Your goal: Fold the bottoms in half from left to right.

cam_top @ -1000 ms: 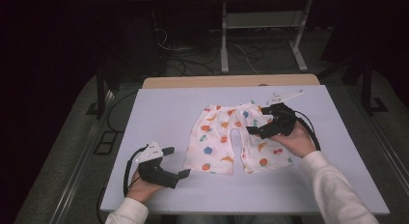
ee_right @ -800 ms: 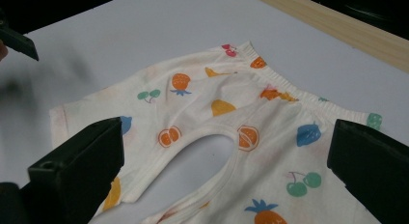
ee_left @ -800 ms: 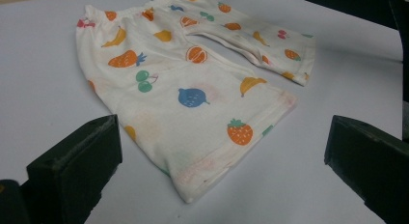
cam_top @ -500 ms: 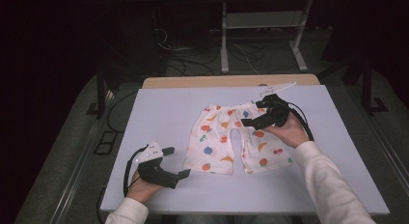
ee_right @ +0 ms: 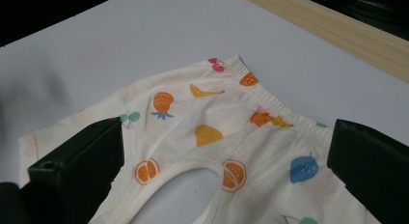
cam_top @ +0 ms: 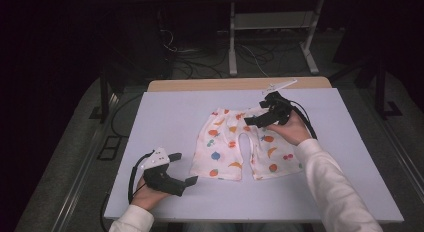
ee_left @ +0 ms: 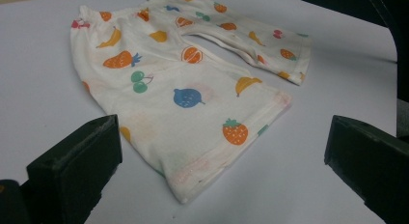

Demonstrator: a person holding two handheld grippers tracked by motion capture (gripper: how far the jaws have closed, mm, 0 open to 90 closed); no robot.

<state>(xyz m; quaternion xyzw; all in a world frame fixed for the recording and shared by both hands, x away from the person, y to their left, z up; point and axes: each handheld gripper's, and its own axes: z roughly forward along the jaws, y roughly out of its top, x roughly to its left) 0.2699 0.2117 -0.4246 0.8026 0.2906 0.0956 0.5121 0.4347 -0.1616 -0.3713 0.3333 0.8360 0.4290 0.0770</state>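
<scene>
On the pale table (cam_top: 165, 112), near its middle, lie small cream shorts (cam_top: 235, 147) printed with fruit: oranges, bananas, strawberries, cherries. They lie flat, waistband toward the far edge, both legs toward the person, with a curved gap between the legs. The elastic waistband is gathered and a little rumpled.

From the right gripper view the leg hems are cut off by the frame, and each dark jaw covers part of a leg. From the left gripper view the far waistband runs out of the top edge.

The right gripper (cam_top: 261, 117) hangs over the waistband end of the shorts, held by the right hand (cam_top: 290, 132), its jaws spread wide with cloth showing between them; whether they touch the fabric I cannot tell. The left gripper (cam_top: 181, 168) rests low near the table's near left corner, in the left hand (cam_top: 147, 194), just beside the left leg's hem, jaws wide apart and gripping nothing.
</scene>
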